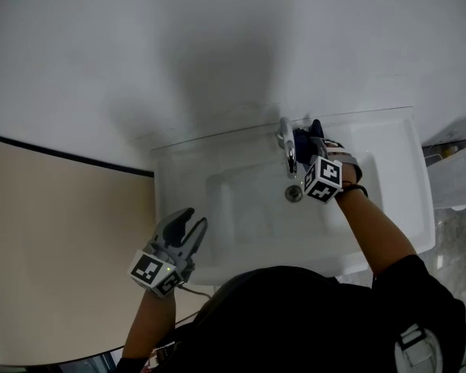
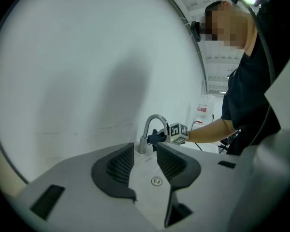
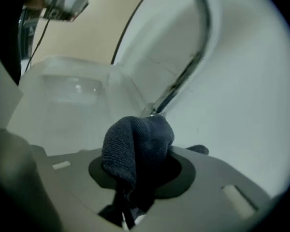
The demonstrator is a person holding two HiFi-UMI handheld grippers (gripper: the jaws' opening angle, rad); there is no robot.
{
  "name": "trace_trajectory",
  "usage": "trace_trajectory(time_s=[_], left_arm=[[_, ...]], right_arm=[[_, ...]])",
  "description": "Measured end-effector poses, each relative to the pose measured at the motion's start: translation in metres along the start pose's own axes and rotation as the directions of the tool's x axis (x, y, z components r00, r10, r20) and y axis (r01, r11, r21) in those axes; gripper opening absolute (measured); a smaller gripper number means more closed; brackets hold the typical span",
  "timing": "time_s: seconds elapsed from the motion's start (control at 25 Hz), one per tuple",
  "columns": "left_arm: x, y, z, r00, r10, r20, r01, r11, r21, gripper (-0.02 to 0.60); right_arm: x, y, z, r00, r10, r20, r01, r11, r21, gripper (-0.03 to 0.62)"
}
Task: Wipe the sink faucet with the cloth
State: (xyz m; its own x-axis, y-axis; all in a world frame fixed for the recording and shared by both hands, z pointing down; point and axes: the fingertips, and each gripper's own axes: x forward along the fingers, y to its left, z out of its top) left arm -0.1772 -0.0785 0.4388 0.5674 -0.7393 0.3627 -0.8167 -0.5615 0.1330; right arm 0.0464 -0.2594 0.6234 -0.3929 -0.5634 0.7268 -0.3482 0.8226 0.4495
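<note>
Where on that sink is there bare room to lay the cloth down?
The basin floor left of the drain is bare, as is the right rim of the sink. It is crowded at the faucet, where the right tongs hold the cloth.

The faucet (image 2: 144, 129) is glossy metal, the cloth (image 3: 137, 144) a dark, rough knitted fabric, the sink (image 1: 396, 169) smooth and white with soft shine, the left gripper (image 2: 145, 149) matt grey plastic with ribbed pads (image 2: 120, 166).
</note>
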Motion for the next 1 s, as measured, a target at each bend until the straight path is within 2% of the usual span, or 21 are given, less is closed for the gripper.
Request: trace_trajectory(time_s=[0.08, 0.12, 0.16, 0.2, 0.24, 0.28, 0.32, 0.36, 0.4, 0.44, 0.56, 0.64, 0.72, 0.84, 0.88, 1.0], left_arm=[[-0.002, 0.003, -0.002, 1.0, 0.013, 0.001, -0.013, 1.0, -0.007, 0.146], [-0.002, 0.004, -0.003, 1.0, 0.019, 0.0, -0.019, 1.0, -0.012, 0.146], [-0.003, 0.004, -0.003, 1.0, 0.022, 0.0, -0.022, 1.0, -0.018, 0.146], [-0.004, 0.002, -0.003, 1.0, 0.021, 0.0, -0.021, 0.999, -0.024, 0.146], [-0.005, 0.0, -0.004, 1.0, 0.018, -0.001, -0.018, 0.999, -0.028, 0.146], [-0.005, -0.002, -0.005, 1.0, 0.013, -0.004, -0.013, 1.0, -0.028, 0.146], [-0.006, -0.005, -0.006, 1.0, 0.008, -0.008, -0.009, 1.0, -0.025, 0.146], [-0.008, -0.007, -0.008, 1.0, 0.003, -0.011, -0.003, 1.0, -0.022, 0.146], [-0.009, -0.009, -0.01, 1.0, -0.002, -0.012, 0.002, 1.0, -0.021, 0.146], [-0.01, -0.01, -0.01, 1.0, -0.007, -0.011, 0.007, 1.0, -0.023, 0.146], [-0.011, -0.01, -0.016, 1.0, -0.023, -0.019, 0.022, 0.999, -0.04, 0.146], [-0.01, -0.01, -0.019, 1.0, -0.025, -0.017, 0.024, 0.998, -0.055, 0.146], [-0.008, -0.009, -0.02, 1.0, -0.026, -0.012, 0.025, 0.997, -0.067, 0.146], [-0.007, -0.007, -0.018, 1.0, -0.023, -0.007, 0.023, 0.996, -0.083, 0.146], [-0.008, -0.006, -0.016, 1.0, -0.024, 0.001, 0.024, 0.996, -0.091, 0.146], [-0.014, -0.002, -0.017, 1.0, -0.006, -0.004, 0.005, 0.996, -0.09, 0.146]], right_arm=[[-0.023, -0.023, 0.011, 0.991, -0.013, 0.135, -0.016, 0.977, 0.21, 0.123], [-0.04, -0.037, 0.022, 0.974, -0.019, 0.227, -0.048, 0.957, 0.287, 0.123], [-0.059, -0.046, 0.039, 0.94, 0.0, 0.341, -0.116, 0.94, 0.321, 0.123], [-0.08, -0.047, 0.058, 0.879, 0.057, 0.473, -0.227, 0.923, 0.311, 0.123], [-0.102, -0.041, 0.075, 0.79, 0.144, 0.596, -0.36, 0.896, 0.26, 0.123], [-0.124, -0.031, 0.085, 0.688, 0.232, 0.687, -0.479, 0.857, 0.19, 0.123], [-0.143, -0.021, 0.088, 0.602, 0.301, 0.74, -0.566, 0.814, 0.129, 0.123], [-0.157, -0.012, 0.085, 0.544, 0.344, 0.766, -0.62, 0.779, 0.09, 0.123], [-0.166, -0.005, 0.082, 0.511, 0.366, 0.778, -0.65, 0.757, 0.071, 0.123], [-0.17, -0.001, 0.081, 0.495, 0.374, 0.784, -0.664, 0.745, 0.064, 0.123], [-0.169, 0.006, 0.094, 0.488, 0.388, 0.782, -0.668, 0.742, 0.048, 0.123], [-0.162, 0.011, 0.109, 0.5, 0.394, 0.771, -0.669, 0.741, 0.056, 0.121], [-0.148, 0.018, 0.131, 0.535, 0.384, 0.752, -0.653, 0.753, 0.081, 0.12], [-0.12, 0.02, 0.167, 0.615, 0.321, 0.72, -0.59, 0.793, 0.15, 0.118], [-0.114, 0.02, 0.174, 0.633, 0.305, 0.712, -0.574, 0.802, 0.167, 0.118], [-0.114, 0.013, 0.162, 0.651, 0.284, 0.704, -0.564, 0.802, 0.198, 0.12]])
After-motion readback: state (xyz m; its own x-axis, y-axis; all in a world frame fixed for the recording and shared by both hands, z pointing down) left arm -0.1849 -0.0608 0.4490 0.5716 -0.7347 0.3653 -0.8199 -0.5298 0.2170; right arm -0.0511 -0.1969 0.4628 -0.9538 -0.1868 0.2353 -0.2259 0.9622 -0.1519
